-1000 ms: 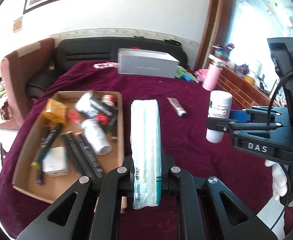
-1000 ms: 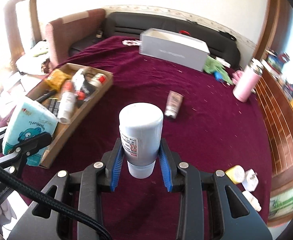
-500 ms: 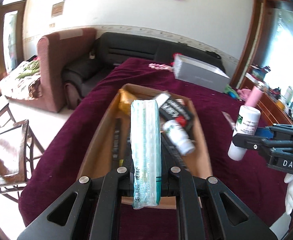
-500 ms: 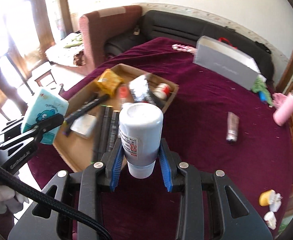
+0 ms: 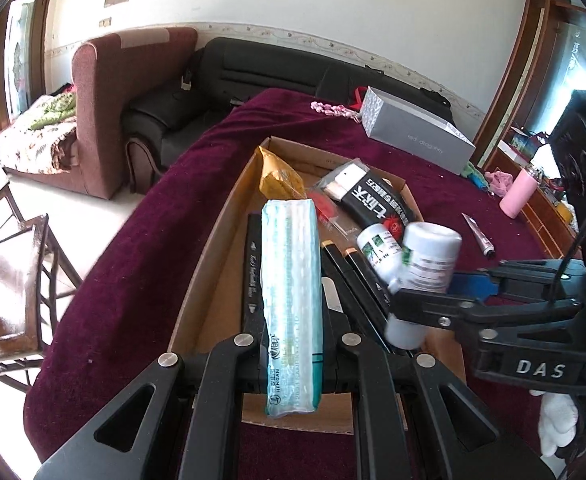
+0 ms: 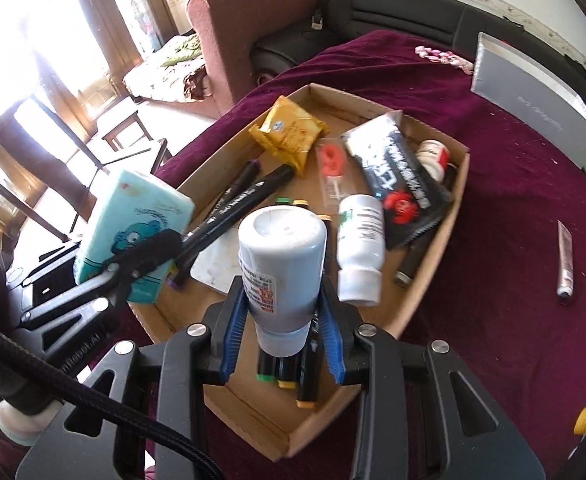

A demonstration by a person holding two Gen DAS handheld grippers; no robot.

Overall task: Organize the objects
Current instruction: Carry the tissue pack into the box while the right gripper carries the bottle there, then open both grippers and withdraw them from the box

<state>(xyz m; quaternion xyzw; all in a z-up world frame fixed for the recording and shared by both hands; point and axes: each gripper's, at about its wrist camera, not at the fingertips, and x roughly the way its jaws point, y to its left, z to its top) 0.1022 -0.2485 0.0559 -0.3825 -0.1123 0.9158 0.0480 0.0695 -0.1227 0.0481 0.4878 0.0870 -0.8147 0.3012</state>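
We hold a white bottle (image 6: 283, 264) pinched in our right gripper (image 6: 283, 320) and a tissue pack (image 5: 291, 300) clamped in our left gripper (image 5: 293, 344), both above the cardboard tray (image 6: 433, 248) of markers (image 6: 233, 208), another bottle (image 6: 361, 248) and packets on the maroon tablecloth (image 6: 513, 200)

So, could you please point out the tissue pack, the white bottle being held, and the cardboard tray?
tissue pack (image 5: 291, 300): left wrist view, middle of its narrow edge.
white bottle (image 6: 283, 264): right wrist view, mid body, above the label.
cardboard tray (image 6: 433, 264): right wrist view, right side wall.
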